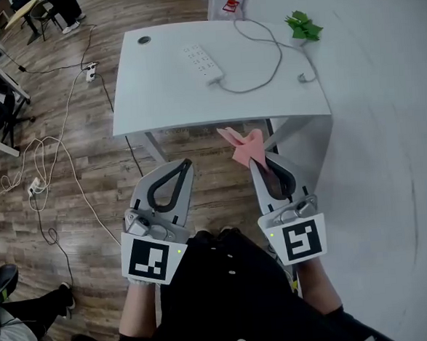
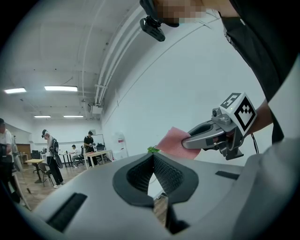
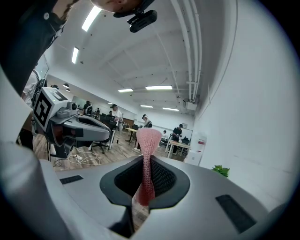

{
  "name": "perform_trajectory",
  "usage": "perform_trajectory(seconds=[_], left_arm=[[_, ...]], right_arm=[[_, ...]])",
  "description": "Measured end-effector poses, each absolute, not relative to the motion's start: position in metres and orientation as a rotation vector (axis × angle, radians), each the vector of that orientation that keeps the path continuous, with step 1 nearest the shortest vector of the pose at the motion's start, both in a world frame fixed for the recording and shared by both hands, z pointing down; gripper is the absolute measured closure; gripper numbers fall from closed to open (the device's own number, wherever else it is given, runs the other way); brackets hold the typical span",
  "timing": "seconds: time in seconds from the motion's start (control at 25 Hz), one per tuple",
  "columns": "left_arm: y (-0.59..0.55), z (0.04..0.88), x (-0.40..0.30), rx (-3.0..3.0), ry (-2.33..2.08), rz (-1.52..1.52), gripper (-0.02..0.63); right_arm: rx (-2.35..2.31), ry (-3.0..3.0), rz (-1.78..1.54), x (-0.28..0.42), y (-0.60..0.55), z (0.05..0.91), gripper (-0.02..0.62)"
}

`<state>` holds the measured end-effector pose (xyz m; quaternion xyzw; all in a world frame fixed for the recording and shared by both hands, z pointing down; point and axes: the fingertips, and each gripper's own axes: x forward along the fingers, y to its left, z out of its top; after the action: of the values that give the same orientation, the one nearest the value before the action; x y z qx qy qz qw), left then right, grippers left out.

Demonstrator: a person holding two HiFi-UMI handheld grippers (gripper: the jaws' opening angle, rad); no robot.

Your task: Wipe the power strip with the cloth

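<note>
A white power strip (image 1: 202, 63) lies on the white table (image 1: 164, 96), its grey cord looping off to the right. A pink cloth (image 1: 242, 146) sticks out of my right gripper (image 1: 253, 158), which is shut on it just in front of the table's near edge; the cloth (image 3: 147, 159) stands pinched between the jaws in the right gripper view. My left gripper (image 1: 189, 164) is shut with nothing in it, beside the right one and level with it. From the left gripper view I see the cloth (image 2: 174, 142) in the right gripper (image 2: 187, 142). Both grippers are held short of the table.
A small green plant (image 1: 302, 26) sits at the table's far right corner beside the white wall. Cables and a floor socket (image 1: 90, 71) trail over the wooden floor at left. People and desks (image 3: 140, 129) stand far back in the room.
</note>
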<state>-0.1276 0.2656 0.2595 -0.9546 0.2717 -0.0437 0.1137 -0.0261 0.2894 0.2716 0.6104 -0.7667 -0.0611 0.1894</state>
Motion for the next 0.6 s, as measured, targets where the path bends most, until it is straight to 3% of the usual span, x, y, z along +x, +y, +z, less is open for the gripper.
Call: perform_trajectory(seconds=[0.6], left_arm=[[0.2626, 0.2632, -0.1346, -2.778, 0.806, -0.109, 0.594]], right_arm=[[1.736, -2.152, -0.193, -0.0271, 0.2847, 0.2777, 0.544]])
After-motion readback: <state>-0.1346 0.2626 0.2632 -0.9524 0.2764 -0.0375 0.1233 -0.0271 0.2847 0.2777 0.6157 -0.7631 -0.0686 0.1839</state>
